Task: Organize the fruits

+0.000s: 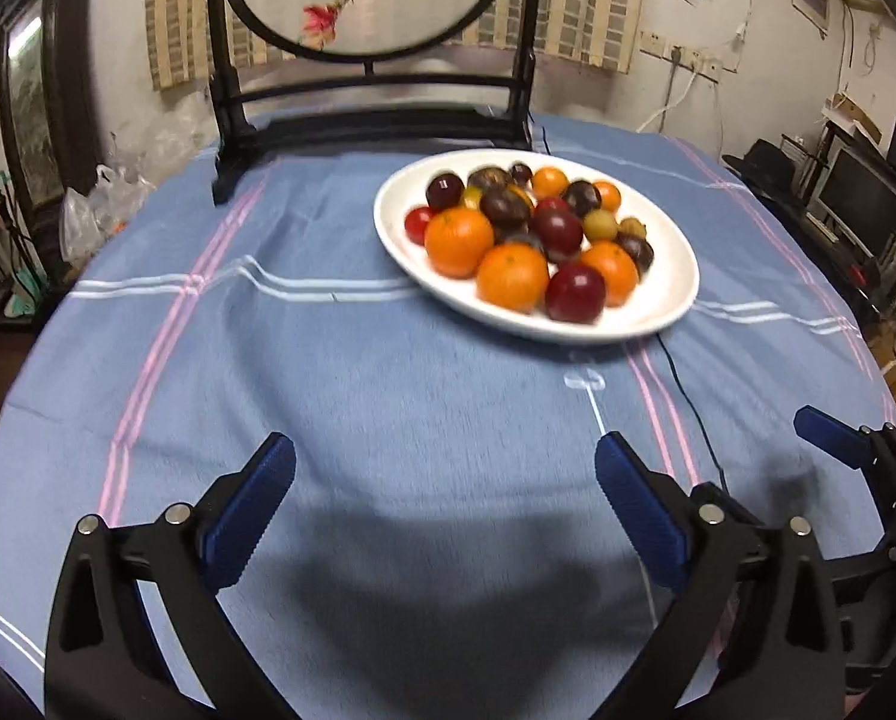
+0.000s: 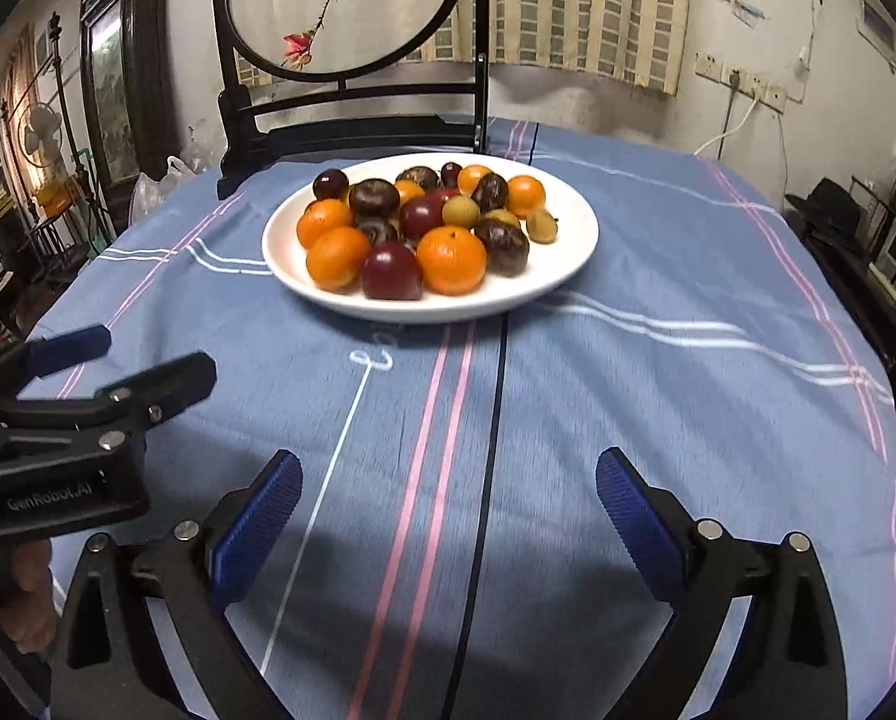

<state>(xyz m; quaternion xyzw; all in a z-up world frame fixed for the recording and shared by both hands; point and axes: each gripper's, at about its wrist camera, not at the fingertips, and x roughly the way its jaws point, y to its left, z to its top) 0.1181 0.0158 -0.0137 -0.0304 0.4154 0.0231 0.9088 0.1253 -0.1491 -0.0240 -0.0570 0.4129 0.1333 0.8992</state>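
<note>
Both grippers sit nearest our cameras: we see the left gripper (image 1: 445, 468) with its blue pads spread wide, nothing between them, low over the blue striped tablecloth (image 1: 340, 396); the right gripper (image 2: 448, 483) is likewise released and empty. We note the white plate (image 2: 568, 264) well ahead of both, on the cloth, heaped with fruit: oranges (image 2: 451, 260), dark red plums (image 2: 391, 271), darker purple fruits (image 2: 502, 246) and small yellowish ones (image 2: 461, 211). Behind the plate stands a dark wooden screen (image 2: 352, 120) with a round painted panel. From the right wrist view, we see the left gripper at the left edge, apart from the plate.
</note>
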